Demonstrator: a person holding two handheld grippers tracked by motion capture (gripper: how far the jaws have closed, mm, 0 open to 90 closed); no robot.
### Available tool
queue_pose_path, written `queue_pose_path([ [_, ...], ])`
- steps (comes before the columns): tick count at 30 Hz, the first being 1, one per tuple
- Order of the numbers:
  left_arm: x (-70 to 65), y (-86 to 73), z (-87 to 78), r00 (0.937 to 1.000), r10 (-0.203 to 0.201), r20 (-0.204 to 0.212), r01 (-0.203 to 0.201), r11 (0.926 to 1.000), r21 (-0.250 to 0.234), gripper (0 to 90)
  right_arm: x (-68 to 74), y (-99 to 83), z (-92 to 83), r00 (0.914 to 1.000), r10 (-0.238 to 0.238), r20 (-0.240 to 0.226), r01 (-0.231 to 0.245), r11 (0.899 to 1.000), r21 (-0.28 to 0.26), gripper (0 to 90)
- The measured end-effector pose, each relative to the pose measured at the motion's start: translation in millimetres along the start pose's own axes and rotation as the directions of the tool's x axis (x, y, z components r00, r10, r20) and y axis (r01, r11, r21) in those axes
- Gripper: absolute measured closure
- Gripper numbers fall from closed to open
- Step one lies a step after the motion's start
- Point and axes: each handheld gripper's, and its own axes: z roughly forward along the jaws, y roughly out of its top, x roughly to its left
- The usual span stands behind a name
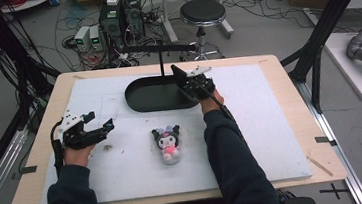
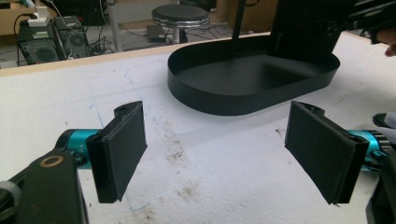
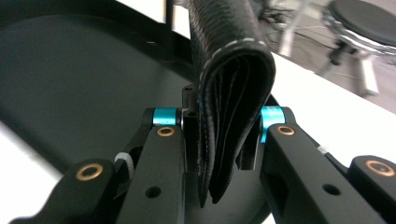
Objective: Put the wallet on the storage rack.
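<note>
A black leather wallet (image 3: pixel 233 93), folded and white-stitched, stands upright, pinched between the pads of the right tongs (image 1: pixel 182 76) over the near right end of the black oval tray (image 1: pixel 141 102). The right forearm reaches forward across the white worktop (image 1: pixel 273 138). The left tongs (image 1: pixel 98 122) hover low at the worktop's left, wide apart and empty, pointing towards the tray. A plush doll (image 1: pixel 168 143) lies between the forearms. No readable writing shows.

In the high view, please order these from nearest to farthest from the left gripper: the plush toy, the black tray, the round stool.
From the left gripper:
1. Plush toy, on the white mat, to its right and slightly nearer the person.
2. Black tray, farther back on the mat, toward the table's middle.
3. Round stool, on the floor beyond the table.
</note>
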Motion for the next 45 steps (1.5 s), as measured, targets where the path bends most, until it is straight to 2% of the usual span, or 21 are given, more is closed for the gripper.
queue_pose_path([
  [1,-0.3,0.1,-0.2,1.0,0.002,-0.001,-0.002,1.0,0.003,20.4,-0.6,-0.7,5.7,0.9987,-0.004,0.05,0.004,1.0,0.007,77.9],
  [5,-1.0,0.1,0.4,1.0,0.002,0.001,-0.002,1.0,0.003,20.4,1.5,0.8,14.6,0.9962,-0.025,0.083,0.024,1.0,0.017,77.4],
  [6,-1.0,0.0,0.7,1.0,0.002,0.001,-0.002,1.0,0.003,20.4,2.7,2.6,18.8,0.9989,0.003,0.047,-0.004,1.0,0.015,76.0],
  [7,-0.8,-0.1,0.8,1.0,0.001,0.001,-0.001,1.0,0.004,20.4,7.8,2.9,21.8,0.9993,0.037,0.004,-0.037,0.999,-0.028,61.9],
  [8,-0.6,-0.1,0.9,1.0,0.001,0.001,-0.001,1.0,0.005,20.4,9.3,2.7,22.6,0.9978,0.064,-0.017,-0.065,0.997,-0.043,54.3],
  [9,-0.7,-0.2,0.8,1.0,0.0,-0.001,0.0,1.0,0.007,20.4,11.8,2.6,23.2,0.9922,0.105,-0.067,-0.109,0.993,-0.052,52.9],
  [10,-0.7,-0.2,0.8,1.0,0.0,-0.001,0.0,1.0,0.007,20.4,11.8,2.6,23.2,0.9922,0.105,-0.067,-0.109,0.993,-0.052,52.9],
  [12,-1.3,-0.1,0.5,1.0,0.002,0.001,-0.002,1.0,0.009,20.4,15.6,3.2,23.0,0.9888,0.095,-0.116,-0.101,0.994,-0.048,47.4],
  [15,-2.6,0.4,0.0,1.0,0.007,0.003,-0.007,1.0,0.006,20.4,15.7,5.1,18.7,0.9743,0.123,-0.189,-0.135,0.99,-0.052,44.7],
  [17,-2.6,0.4,0.0,1.0,0.006,0.002,-0.006,1.0,0.008,20.4,17.3,8.1,14.5,0.9684,0.098,-0.229,-0.116,0.991,-0.067,42.1],
  [19,-2.3,0.3,0.1,1.0,0.006,0.001,-0.006,0.9999,0.009,20.4,18.9,9.9,12.1,0.9677,0.08,-0.239,-0.101,0.992,-0.074,43.6],
  [22,-2.3,0.3,0.1,1.0,0.005,0.001,-0.005,1.0,0.007,20.4,20.2,11.2,10.1,0.9795,0.04,-0.197,-0.054,0.997,-0.062,48.7],
  [26,-1.5,0.2,0.0,1.0,0.003,0.0,-0.003,1.0,0.006,20.4,15.3,11.0,6.0,0.9765,0.066,-0.205,-0.079,0.995,-0.056,49.6],
  [31,-3.2,0.3,0.7,1.0,0.006,0.008,-0.006,0.9999,0.008,20.4,1.3,14.6,-17.8,0.9754,0.054,-0.214,-0.07,0.995,-0.067,49.7],
  [35,-3.4,0.6,0.6,0.9999,0.001,0.012,-0.001,1.0,0.007,20.4,-10.2,13.2,-44.1,0.9688,0.074,-0.237,-0.1,0.99,-0.097,43.7],
  [37,-3.8,0.5,1.1,0.9998,-0.008,0.017,0.007,1.0,0.003,20.4,-15.7,8.5,-60.3,0.968,0.065,-0.243,-0.094,0.989,-0.111,39.4],
  [40,-4.9,0.7,2.2,0.9995,-0.013,0.027,0.013,0.9999,0.002,20.4,-26.8,-0.8,-82.6,0.9631,0.077,-0.258,-0.098,0.992,-0.073,30.8],
  [41,-5.5,0.6,2.8,0.9995,-0.014,0.029,0.014,0.9999,0.001,20.4,-26.8,-0.8,-82.6,0.9631,0.077,-0.258,-0.098,0.992,-0.073,30.8],
  [42,-6.0,0.7,3.1,0.9994,-0.015,0.032,0.015,0.9999,0.002,20.4,-33.9,-13.6,-101.1,0.9648,0.063,-0.255,-0.088,0.992,-0.087,30.4],
  [44,-7.1,0.8,3.7,0.9991,-0.018,0.038,0.018,0.9998,0.001,20.4,-35.9,-18.0,-106.6,0.9666,0.062,-0.249,-0.083,0.994,-0.075,27.0],
  [45,-7.7,1.0,3.7,0.9989,-0.015,0.044,0.015,0.9999,0.005,20.4,-38.5,-23.6,-112.7,0.9681,0.066,-0.242,-0.078,0.996,-0.043,24.9],
])
